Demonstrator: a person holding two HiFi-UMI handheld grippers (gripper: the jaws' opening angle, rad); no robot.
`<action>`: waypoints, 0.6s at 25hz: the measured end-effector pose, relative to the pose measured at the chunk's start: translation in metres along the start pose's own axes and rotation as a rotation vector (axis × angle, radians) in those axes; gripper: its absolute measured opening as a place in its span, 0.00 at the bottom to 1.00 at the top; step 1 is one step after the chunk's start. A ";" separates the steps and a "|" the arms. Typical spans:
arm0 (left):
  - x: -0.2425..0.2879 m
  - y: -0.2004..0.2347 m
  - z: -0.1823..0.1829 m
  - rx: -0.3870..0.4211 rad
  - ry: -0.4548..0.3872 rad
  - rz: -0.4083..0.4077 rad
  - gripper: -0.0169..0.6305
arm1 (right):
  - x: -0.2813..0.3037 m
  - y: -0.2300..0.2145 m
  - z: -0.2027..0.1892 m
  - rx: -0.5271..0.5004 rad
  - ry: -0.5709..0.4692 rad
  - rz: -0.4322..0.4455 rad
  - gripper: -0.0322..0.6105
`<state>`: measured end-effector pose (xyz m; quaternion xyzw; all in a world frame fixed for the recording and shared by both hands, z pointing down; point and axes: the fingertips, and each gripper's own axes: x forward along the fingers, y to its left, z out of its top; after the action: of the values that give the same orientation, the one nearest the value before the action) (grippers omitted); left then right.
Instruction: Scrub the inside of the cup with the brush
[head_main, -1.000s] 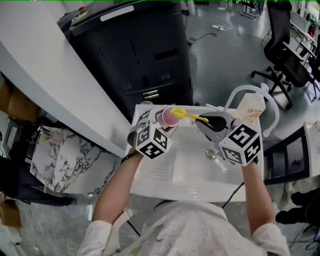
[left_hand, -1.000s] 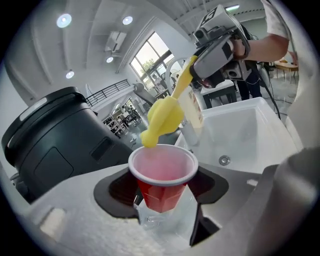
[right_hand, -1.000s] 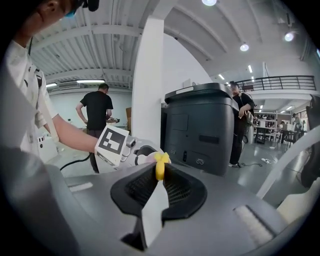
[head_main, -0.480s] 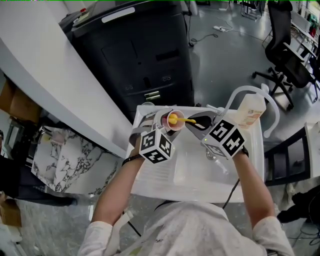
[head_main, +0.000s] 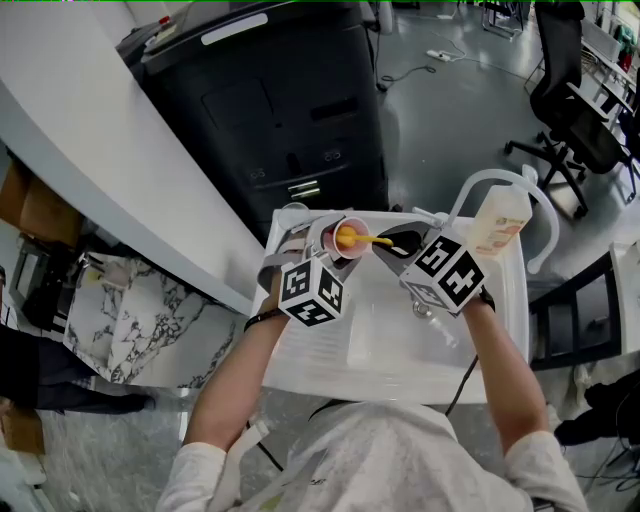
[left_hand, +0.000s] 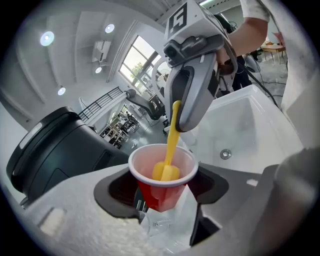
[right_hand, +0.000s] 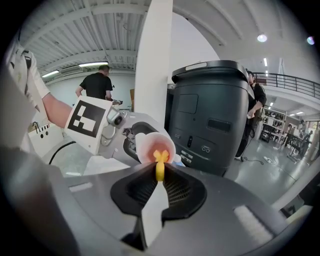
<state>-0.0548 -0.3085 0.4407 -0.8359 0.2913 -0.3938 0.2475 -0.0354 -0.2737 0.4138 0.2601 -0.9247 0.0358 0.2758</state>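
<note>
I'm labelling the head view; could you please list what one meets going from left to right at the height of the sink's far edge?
marble-patterned sheet → cup → right gripper → white bottle

Red cup (left_hand: 156, 196) (paler pink inside), yellow brush (left_hand: 166, 172), white sink (left_hand: 250, 117), black-and-white square-patterned marker cube (head_main: 311, 290), black bin (head_main: 270, 100).

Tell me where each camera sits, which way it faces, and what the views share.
Head view: on the person's head, looking steeply down at the white sink; both forearms, left gripper, right gripper show.
Left gripper view: on the left gripper, facing the red plastic cup in its jaws; right gripper shows.
Right gripper view: on the right gripper, facing the cup's mouth and black machine; left gripper shows.
Shared: all show the yellow sponge brush inside the cup.
</note>
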 end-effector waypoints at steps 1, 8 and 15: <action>0.000 0.000 -0.001 -0.001 0.001 0.002 0.49 | 0.000 0.001 -0.002 0.004 0.006 0.003 0.10; 0.005 -0.001 -0.006 -0.015 0.006 -0.001 0.49 | 0.003 0.014 -0.001 0.000 0.020 0.044 0.10; 0.007 -0.003 -0.011 -0.018 0.016 -0.008 0.49 | 0.004 0.021 0.005 -0.015 0.014 0.049 0.10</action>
<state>-0.0591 -0.3128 0.4528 -0.8362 0.2933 -0.3988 0.2360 -0.0509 -0.2582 0.4135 0.2350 -0.9290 0.0374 0.2835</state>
